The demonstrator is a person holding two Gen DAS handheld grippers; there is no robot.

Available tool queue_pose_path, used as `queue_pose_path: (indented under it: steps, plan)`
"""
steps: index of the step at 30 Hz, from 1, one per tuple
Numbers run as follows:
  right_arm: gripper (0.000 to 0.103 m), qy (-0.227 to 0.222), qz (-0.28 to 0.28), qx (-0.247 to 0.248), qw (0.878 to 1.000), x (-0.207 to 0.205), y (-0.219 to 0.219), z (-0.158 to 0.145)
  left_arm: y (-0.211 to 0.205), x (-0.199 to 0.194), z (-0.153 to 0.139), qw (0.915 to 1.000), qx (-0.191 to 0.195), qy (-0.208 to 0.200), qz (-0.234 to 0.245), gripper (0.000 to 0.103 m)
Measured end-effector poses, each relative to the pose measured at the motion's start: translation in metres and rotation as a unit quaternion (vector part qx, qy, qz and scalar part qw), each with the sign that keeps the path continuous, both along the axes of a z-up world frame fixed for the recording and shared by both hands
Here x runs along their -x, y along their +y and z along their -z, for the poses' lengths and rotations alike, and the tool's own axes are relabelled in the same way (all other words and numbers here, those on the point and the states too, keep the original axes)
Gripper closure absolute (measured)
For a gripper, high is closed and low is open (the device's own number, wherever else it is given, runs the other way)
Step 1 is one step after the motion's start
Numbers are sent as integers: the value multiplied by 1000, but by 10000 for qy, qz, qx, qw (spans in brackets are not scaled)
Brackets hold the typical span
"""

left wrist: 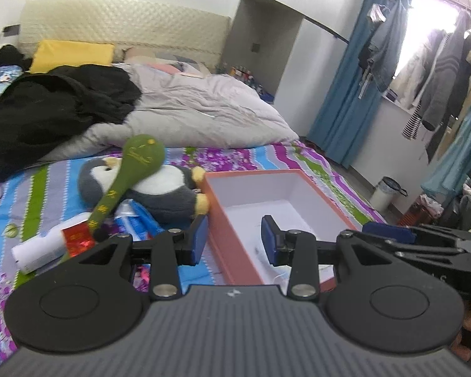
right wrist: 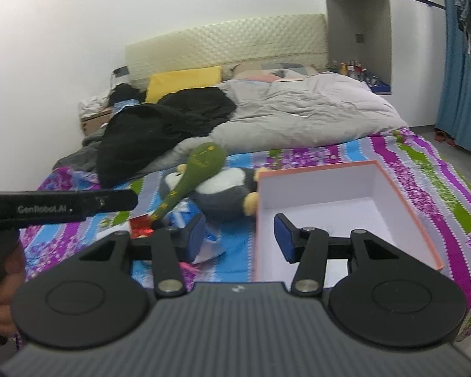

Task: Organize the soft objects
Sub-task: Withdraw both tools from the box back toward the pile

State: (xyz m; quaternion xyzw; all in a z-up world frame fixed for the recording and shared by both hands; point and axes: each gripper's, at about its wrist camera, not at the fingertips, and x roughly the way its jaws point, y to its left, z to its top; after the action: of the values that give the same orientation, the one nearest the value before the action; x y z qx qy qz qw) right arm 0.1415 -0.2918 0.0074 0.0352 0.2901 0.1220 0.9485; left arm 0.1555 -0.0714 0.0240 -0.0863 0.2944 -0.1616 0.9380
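A: What sits around the left gripper (left wrist: 234, 240)?

B: Its blue pads are spread apart, holding nothing. The right pad hangs over the open orange box (left wrist: 268, 202), the left one just outside its wall.

A: And further left?

B: A plush penguin (left wrist: 160, 188) lies ahead-left with a green padded mallet (left wrist: 132, 169) leaning across it. A white tube (left wrist: 42, 249) lies lower left.

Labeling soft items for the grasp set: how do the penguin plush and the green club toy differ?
The penguin plush is round, bulky, grey and white with yellow feet; the green club toy is slim, with a bulbous head and narrow handle. The penguin plush lies on the bedsheet; the green club toy lies diagonally across it. Both sit left of the open box, ungrasped.
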Motion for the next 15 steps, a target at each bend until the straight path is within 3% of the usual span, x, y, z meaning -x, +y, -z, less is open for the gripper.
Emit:
queue_pose_path:
  steps: [15]
  plan:
    - [52, 214, -405, -166, 9988, 40, 47, 27, 72, 62, 26, 9960, 183, 131, -861, 60]
